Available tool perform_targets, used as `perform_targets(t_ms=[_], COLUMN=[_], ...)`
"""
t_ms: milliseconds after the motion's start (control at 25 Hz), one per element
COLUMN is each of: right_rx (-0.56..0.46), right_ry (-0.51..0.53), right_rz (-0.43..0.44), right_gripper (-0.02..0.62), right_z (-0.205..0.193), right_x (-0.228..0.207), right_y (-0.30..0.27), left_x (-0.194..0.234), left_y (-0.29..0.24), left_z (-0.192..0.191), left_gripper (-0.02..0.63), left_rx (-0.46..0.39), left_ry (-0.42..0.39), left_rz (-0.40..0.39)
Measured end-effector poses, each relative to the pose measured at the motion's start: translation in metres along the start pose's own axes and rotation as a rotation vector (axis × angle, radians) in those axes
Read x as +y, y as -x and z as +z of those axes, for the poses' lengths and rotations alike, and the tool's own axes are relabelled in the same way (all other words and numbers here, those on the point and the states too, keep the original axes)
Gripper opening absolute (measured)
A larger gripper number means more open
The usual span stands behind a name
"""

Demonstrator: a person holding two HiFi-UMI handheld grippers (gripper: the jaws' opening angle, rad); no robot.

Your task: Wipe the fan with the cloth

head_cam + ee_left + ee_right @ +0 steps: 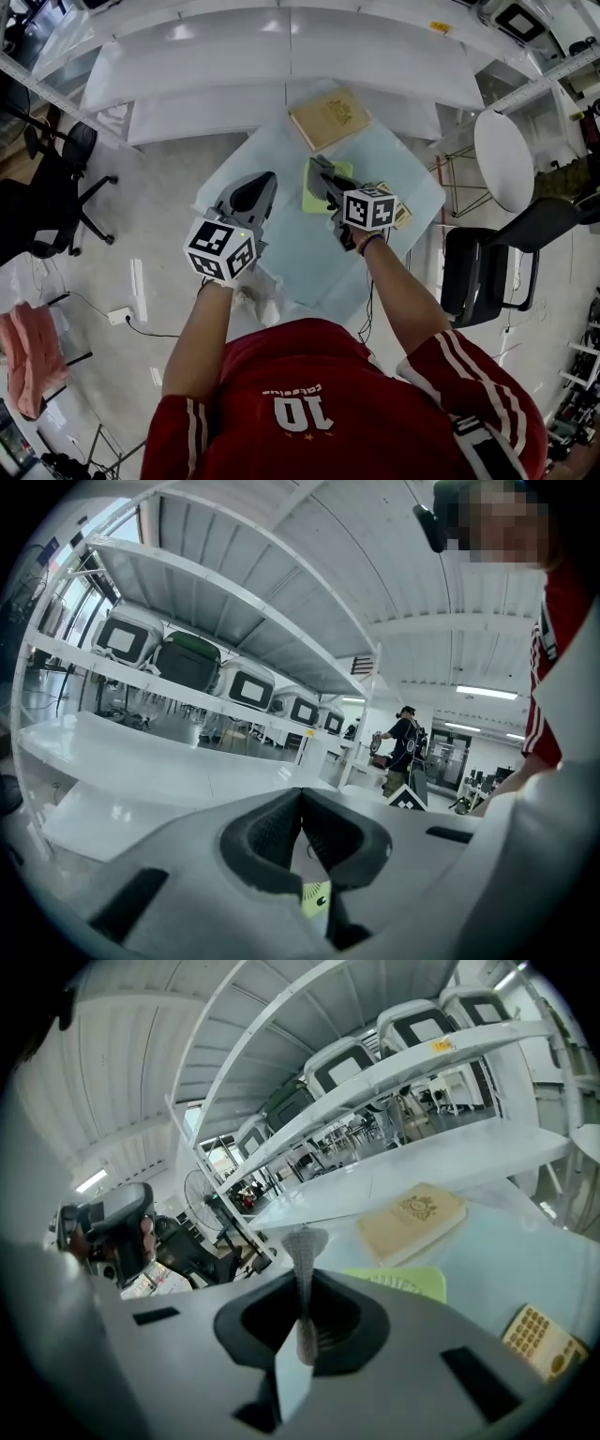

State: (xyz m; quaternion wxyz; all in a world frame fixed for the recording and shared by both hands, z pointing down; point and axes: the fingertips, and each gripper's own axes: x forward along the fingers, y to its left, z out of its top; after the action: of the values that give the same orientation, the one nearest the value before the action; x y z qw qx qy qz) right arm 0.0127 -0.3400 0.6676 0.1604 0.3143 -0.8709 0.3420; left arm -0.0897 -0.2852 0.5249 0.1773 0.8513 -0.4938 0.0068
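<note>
My left gripper [266, 180] is over the pale table [281, 246], its fingers pressed together on nothing. My right gripper [317, 167], likewise closed and empty, is over the green cloth [315, 198].

1. Red shirt [309, 375], behind both pairs of jaws: a white "10", upside down in the head view. The small white word beside it is too small to read.
2. Tan book [412, 1218], beyond the jaws of the right gripper [302, 1241] and a little to their right: a gold emblem on the cover, its lettering unreadable.
3. Yellow tag [441, 1045] on a shelf edge, high above those jaws: print unreadable.
4. Right marker cube [367, 208] and left marker cube [221, 250], each behind its own jaws: black-and-white square patterns only, no letters.
</note>
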Motion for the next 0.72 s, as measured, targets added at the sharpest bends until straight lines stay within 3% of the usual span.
perform_targets(t_ms=[720], right_rx=[0.076], right_ry=[-0.031], right_rz=[0.005], right_gripper=[0.020], right_z=[-0.019], right_x=[-0.025], right_y=[-0.045], left_x=[0.016], left_y=[0.000], left_z=[-0.021], left_gripper=[0.003], left_rx=[0.044], left_ry=[0.056], left_rz=[0.065])
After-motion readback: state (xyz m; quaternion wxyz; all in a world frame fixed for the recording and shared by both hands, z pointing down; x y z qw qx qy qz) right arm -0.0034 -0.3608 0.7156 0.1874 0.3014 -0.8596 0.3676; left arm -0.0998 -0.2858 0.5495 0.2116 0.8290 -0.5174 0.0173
